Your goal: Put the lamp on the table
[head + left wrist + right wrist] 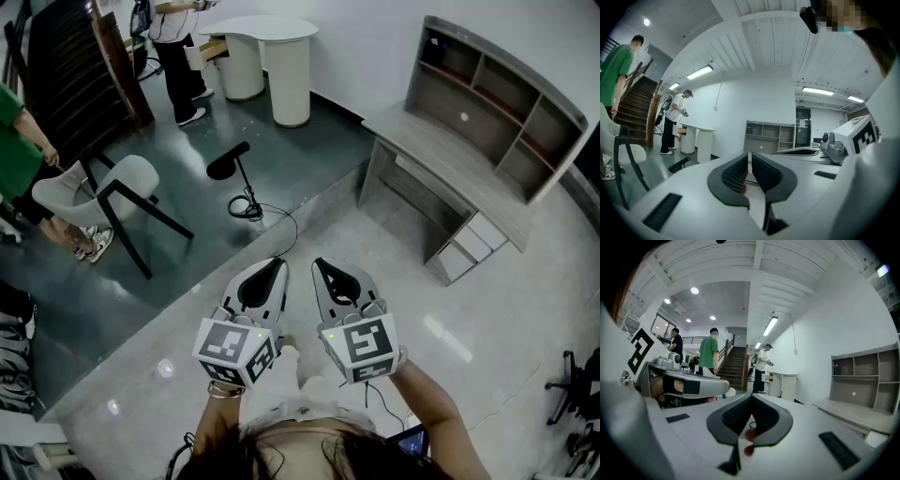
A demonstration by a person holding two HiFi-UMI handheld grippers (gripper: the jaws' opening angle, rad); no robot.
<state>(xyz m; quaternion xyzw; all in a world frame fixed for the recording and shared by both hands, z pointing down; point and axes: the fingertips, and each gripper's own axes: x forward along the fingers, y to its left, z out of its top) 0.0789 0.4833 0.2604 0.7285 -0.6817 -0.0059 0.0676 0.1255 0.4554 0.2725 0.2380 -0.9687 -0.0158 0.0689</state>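
A black desk lamp [234, 173] lies on the dark floor ahead of me, its cord curled by the base; its dark head also shows low in the left gripper view [678, 164]. The grey desk [441, 173] with a shelf unit on top stands against the wall at the right, and appears straight ahead in the left gripper view [769, 137]. My left gripper [273, 265] and right gripper [322, 266] are held side by side close to my body, well short of the lamp. Both are shut with nothing between the jaws [750, 155] [751, 398].
A white chair with black legs [112, 192] stands on the dark floor at the left. A white rounded table [272, 52] is at the back, with a person standing beside it [178, 66]. Another person in green [14, 131] is at the far left by the stairs. An office chair [572, 375] sits at the right edge.
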